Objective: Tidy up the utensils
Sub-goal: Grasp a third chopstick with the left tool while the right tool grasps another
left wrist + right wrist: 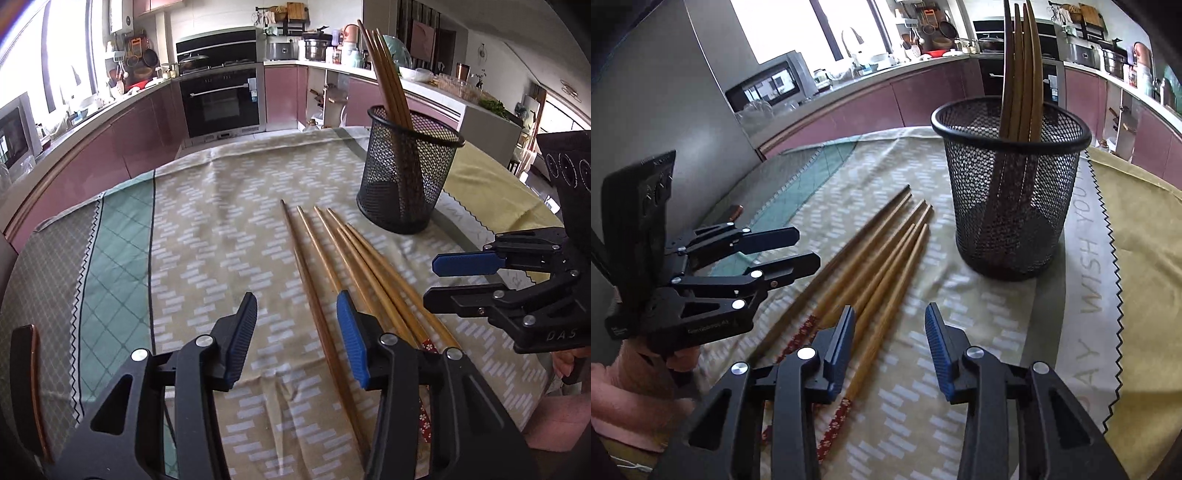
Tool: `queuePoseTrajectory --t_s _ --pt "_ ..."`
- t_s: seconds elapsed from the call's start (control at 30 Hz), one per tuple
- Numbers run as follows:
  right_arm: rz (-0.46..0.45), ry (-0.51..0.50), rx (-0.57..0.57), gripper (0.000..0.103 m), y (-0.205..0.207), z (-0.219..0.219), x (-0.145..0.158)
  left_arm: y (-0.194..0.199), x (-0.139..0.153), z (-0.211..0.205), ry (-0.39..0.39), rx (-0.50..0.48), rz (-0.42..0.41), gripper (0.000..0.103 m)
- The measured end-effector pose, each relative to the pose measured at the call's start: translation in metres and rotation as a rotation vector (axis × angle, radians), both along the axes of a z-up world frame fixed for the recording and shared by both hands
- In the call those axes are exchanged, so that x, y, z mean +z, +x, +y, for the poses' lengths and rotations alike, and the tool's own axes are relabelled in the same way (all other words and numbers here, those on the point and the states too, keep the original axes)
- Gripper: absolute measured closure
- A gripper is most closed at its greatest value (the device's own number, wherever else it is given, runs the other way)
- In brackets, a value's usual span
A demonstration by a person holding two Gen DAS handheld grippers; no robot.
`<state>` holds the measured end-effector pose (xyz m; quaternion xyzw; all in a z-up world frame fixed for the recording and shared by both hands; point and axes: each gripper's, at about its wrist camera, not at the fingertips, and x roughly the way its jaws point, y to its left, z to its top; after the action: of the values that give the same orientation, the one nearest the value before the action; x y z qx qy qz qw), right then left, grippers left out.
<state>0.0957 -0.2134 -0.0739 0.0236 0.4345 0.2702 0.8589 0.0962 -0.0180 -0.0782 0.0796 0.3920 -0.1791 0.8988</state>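
I hover both spread, empty grippers, left (297, 334) and right (890, 349), over loose chopsticks (332, 258) at mid-table, next pinching one for the cup (408, 173).

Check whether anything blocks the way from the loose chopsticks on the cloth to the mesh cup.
Nothing visible does. The loose chopsticks lie on the cloth beside the mesh cup, with only bare cloth between. Its mouth is open, though chopsticks already inside fill part of it.
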Motion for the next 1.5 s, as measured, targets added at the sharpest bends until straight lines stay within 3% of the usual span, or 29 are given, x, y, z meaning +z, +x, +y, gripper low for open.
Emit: queuePoseTrajectory --t_s 0.17,0.47,0.67,0.93,1.13,1.5 --pt "0.005 -0.042 -0.006 0.078 0.001 0.007 -0.006 0.009 -0.008 -0.008 0.011 -0.005 0.037 0.067" --pt "-0.012 -0.077 -0.021 0.081 0.002 0.014 -0.008 0.018 -0.015 -0.010 0.006 0.004 0.071 0.077" --pt "0.005 -0.053 -0.045 0.091 0.008 0.010 -0.011 0.024 -0.013 -0.014 -0.010 0.004 0.082 0.092" --pt "0.039 0.031 -0.071 0.097 0.010 -0.007 -0.011 0.021 -0.014 -0.008 -0.040 0.028 0.097 0.095" --pt "0.014 0.069 -0.049 0.097 0.005 -0.013 -0.003 0.014 -0.008 -0.002 -0.072 0.028 0.088 0.095" --pt "0.031 0.019 0.015 0.097 0.010 0.007 -0.004 -0.003 -0.015 -0.006 -0.048 -0.026 0.120 0.095"
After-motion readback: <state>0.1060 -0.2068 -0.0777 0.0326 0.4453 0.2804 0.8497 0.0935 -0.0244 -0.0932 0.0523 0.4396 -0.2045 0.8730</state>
